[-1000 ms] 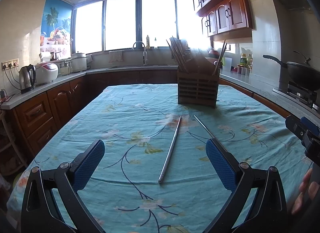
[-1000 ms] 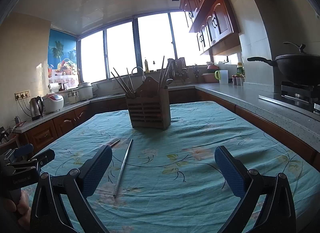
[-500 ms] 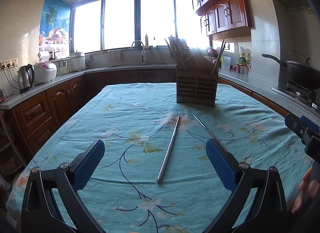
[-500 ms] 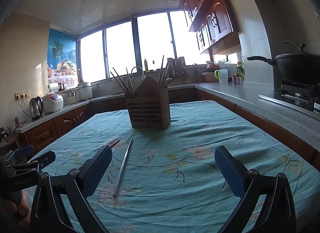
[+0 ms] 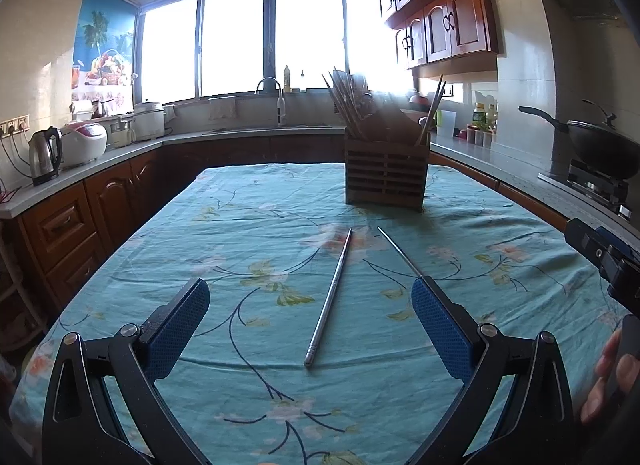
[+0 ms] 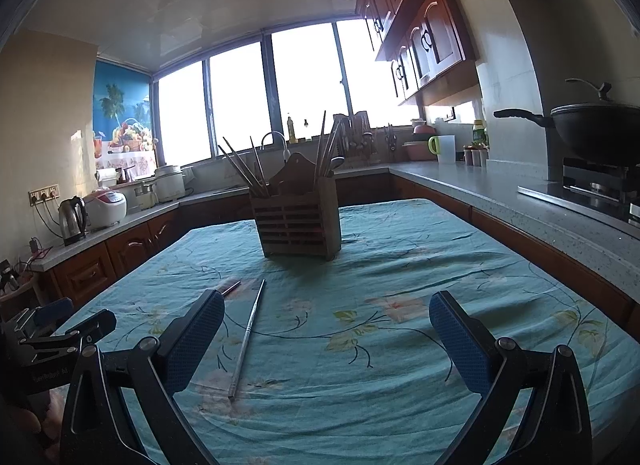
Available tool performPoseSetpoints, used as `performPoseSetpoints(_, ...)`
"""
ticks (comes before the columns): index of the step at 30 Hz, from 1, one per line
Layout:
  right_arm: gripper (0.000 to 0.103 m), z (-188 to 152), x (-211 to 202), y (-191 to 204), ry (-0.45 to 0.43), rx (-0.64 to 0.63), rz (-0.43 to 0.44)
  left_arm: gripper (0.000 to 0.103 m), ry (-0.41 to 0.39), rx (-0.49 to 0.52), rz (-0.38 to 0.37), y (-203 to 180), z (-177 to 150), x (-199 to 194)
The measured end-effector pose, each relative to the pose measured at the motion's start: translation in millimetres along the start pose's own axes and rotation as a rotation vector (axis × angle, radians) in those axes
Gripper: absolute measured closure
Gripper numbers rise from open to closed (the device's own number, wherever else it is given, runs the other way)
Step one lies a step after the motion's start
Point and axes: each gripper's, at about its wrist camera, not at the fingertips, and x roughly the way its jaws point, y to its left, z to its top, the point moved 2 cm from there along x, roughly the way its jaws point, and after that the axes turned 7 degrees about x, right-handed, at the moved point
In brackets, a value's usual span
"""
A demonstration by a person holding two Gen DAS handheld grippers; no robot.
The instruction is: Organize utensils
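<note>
Grippers both spread wide, gripping nothing: left gripper [image 5: 310, 319] hovers over a thin silver metal chopstick [image 5: 329, 298] lying on the teal floral tablecloth [image 5: 240, 225]; right gripper [image 6: 326, 335] hangs beside it. Second metal chopstick [image 5: 400, 252] partly hidden, probably flat too. Slatted wooden utensil holder [image 6: 298, 227] stands well beyond.

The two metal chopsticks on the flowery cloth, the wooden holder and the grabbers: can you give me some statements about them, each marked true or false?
1. Both metal chopsticks lie flat on the tablecloth. True.
2. The left gripper is clamped on a chopstick. False: it is open and holds nothing.
3. The wooden holder already has utensils standing in it. True.
4. The right gripper is shut. False: it is open.
5. The holder lies tipped over. False: it stands upright.
</note>
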Motion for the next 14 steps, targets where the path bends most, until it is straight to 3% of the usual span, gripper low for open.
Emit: performPoseSetpoints(14,0.0,6.6,9.0,-2.0,0.035,0.014,0.001,0.0,0.053,-0.014,-0.05,-0.4,2.8,9.7)
